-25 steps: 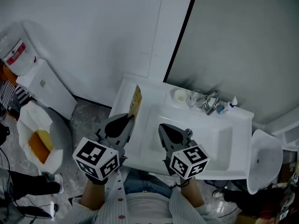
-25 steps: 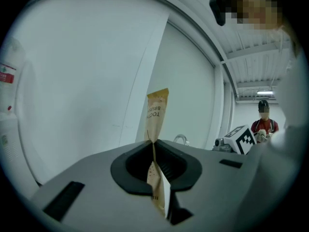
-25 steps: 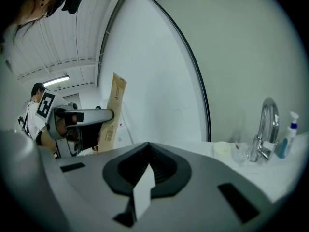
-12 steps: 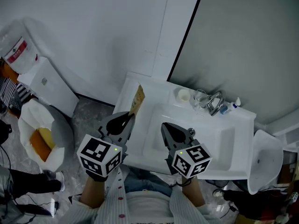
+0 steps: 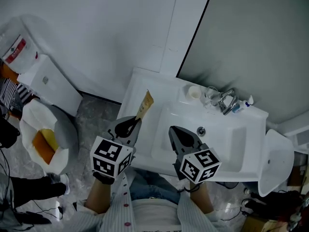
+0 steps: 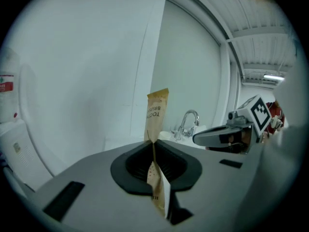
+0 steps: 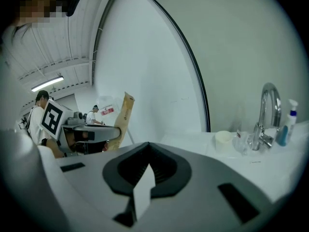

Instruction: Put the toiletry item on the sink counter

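Between the pressed-together jaws of the left gripper [image 6: 153, 140]: toothbrush packet [image 6: 157, 111], pinched low, standing upright ahead, apparently for lowering onto the sink counter [image 5: 137, 88] below; right gripper [image 7: 147, 146] alongside, closed, empty.

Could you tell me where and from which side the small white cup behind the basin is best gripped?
Probably across its side wall, near the rim, coming from the basin side. The white cup stands upright and round, with a clear glass and the tap close on its right, so the front is freer.
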`<action>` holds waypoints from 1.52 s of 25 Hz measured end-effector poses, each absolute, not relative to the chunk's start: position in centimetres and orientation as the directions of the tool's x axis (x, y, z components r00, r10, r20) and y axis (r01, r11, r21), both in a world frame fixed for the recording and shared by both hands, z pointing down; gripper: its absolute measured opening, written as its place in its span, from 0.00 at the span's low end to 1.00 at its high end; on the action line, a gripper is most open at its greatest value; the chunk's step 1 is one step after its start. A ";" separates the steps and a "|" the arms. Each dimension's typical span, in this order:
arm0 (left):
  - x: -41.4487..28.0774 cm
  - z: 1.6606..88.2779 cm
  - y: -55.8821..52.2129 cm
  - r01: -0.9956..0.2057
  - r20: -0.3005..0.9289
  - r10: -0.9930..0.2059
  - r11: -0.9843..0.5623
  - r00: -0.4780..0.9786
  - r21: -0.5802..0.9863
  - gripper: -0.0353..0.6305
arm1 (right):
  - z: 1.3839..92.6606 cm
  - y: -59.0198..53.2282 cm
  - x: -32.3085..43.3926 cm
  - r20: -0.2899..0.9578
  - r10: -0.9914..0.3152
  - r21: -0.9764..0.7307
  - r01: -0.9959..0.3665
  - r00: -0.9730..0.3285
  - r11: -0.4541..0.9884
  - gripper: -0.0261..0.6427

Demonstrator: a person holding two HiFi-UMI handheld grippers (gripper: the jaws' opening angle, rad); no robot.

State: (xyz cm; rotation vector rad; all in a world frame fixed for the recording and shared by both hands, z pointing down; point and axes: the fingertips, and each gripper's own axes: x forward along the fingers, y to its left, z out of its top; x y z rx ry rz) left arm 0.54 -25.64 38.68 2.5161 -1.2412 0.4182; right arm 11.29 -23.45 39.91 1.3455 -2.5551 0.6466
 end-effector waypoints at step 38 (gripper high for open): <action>1.8 57.1 -25.0 -0.801 0.732 -0.486 -0.583 0.477 0.136 0.10 | 46.4 -22.4 11.1 0.494 -0.657 -0.361 -0.822 -0.570 0.441 0.05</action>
